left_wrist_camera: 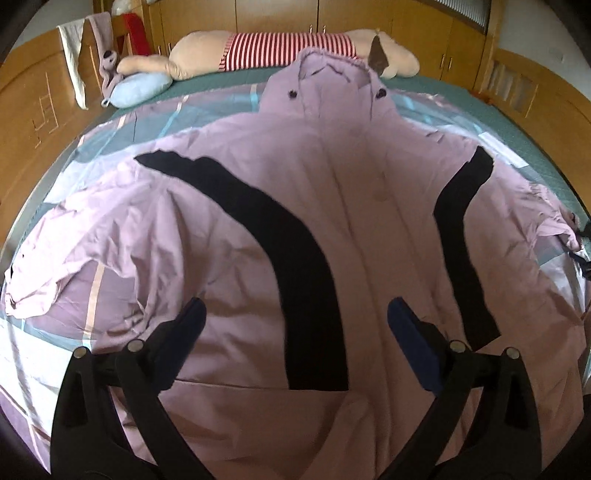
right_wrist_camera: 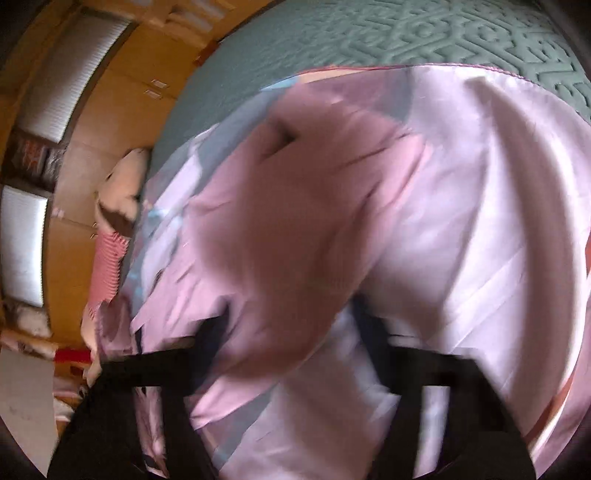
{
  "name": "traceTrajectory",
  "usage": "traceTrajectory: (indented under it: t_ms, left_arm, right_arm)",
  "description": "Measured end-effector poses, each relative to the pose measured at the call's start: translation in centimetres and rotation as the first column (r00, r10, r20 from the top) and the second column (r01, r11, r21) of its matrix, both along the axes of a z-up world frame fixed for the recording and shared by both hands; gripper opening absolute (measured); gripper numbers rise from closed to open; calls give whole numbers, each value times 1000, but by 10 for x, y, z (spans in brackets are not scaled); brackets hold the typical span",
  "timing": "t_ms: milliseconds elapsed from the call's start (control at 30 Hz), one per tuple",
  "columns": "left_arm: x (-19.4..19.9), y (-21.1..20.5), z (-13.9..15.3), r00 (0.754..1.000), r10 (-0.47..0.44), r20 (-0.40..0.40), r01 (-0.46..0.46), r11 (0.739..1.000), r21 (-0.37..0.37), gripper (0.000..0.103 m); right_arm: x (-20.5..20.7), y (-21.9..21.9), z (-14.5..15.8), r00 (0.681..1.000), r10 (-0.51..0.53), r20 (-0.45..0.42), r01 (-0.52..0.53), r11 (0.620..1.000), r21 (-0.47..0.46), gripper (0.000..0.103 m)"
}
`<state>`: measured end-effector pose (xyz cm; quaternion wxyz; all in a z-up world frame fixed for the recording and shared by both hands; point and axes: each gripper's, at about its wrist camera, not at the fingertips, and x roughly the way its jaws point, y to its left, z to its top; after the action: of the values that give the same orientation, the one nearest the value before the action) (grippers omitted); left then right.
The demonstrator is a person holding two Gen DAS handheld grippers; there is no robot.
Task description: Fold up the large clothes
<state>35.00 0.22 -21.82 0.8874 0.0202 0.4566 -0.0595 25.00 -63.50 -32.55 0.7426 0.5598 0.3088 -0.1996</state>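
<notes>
A lilac hooded garment (left_wrist_camera: 369, 221) with black stripes lies spread front-up on the bed, hood toward the headboard and sleeves out to both sides. My left gripper (left_wrist_camera: 297, 317) hovers open over its lower front, with nothing between the fingers. In the blurred right wrist view, the end of a pink sleeve (right_wrist_camera: 280, 221) runs between the fingers of my right gripper (right_wrist_camera: 291, 332). The blur hides whether the pads press on it.
A patterned satin quilt (left_wrist_camera: 110, 147) lies under the garment on a green bedspread (left_wrist_camera: 517, 122). A striped plush toy (left_wrist_camera: 288, 51) and a blue pillow (left_wrist_camera: 142, 88) rest at the head. Wooden cupboards (left_wrist_camera: 406, 22) ring the bed.
</notes>
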Motion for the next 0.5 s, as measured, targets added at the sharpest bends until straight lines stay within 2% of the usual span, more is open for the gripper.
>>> traceTrajectory:
  t_ms: [33, 67, 133, 167, 267, 300, 367, 433, 467, 500]
  left_arm:
    - [1, 2, -2, 1000, 5, -8, -5, 1000, -3, 100]
    - [1, 2, -2, 1000, 8, -11, -8, 1000, -5, 100]
    - [3, 3, -1, 1000, 12, -9, -12, 1000, 2, 100]
    - [2, 4, 0, 1000, 15, -4, -15, 1000, 8, 100]
    - [1, 8, 11, 999, 23, 25, -24, 1000, 18, 100]
    - [0, 10, 16, 999, 27, 34, -28, 999, 17, 101]
    - [-1, 18, 24, 998, 39, 51, -39, 999, 11, 101]
    - [-1, 27, 29, 997, 60, 47, -60, 998, -1, 101]
    - [-1, 32, 31, 997, 72, 41, -71, 997, -15, 101]
    - [-1, 38, 33, 996, 83, 36, -82, 996, -36, 101]
  right_arm:
    - [-2, -2, 3, 999, -20, 41, 20, 1000, 10, 14]
    - [-3, -2, 9, 998, -32, 59, 32, 999, -4, 10]
    - [0, 15, 53, 997, -33, 76, 44, 986, -159, 6]
    - [2, 36, 90, 994, -2, 112, 33, 961, -274, 6]
    - [6, 96, 169, 962, 153, 228, -26, 877, -480, 5]
    - [10, 129, 198, 935, 244, 257, -67, 833, -549, 5]
    - [20, 191, 237, 873, 401, 278, -147, 760, -633, 6]
    - [35, 269, 267, 768, 587, 257, -269, 660, -702, 6]
    - [41, 309, 274, 706, 671, 224, -335, 596, -729, 6]
    - [43, 337, 276, 662, 723, 195, -380, 549, -744, 6]
